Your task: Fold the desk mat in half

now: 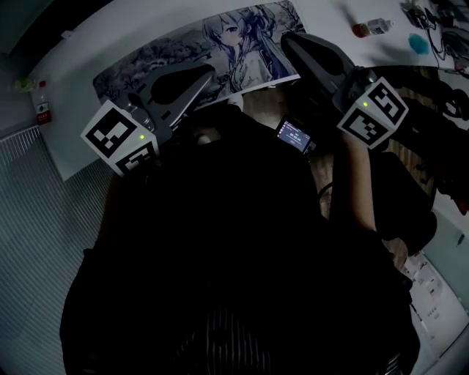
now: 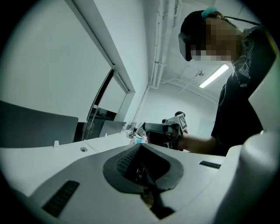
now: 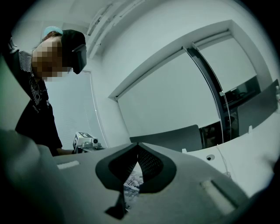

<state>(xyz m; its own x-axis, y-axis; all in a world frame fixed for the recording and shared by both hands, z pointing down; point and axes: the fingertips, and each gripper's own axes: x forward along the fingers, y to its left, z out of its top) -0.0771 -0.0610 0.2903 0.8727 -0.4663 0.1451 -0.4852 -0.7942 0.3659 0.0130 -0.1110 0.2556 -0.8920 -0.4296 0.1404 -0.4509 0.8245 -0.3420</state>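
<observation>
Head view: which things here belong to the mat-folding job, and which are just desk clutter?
Job:
- desk mat, printed, lying flat
- left claw
- right claw

Lying about:
- small bottle
- teal object
- cables at the far right corner

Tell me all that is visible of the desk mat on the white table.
The desk mat is a long, thin rectangle printed with a long-haired cartoon figure and blossom branches. It lies flat, unfolded, on the white table. The left gripper and right gripper cover parts of its near edge; contact is unclear.
</observation>
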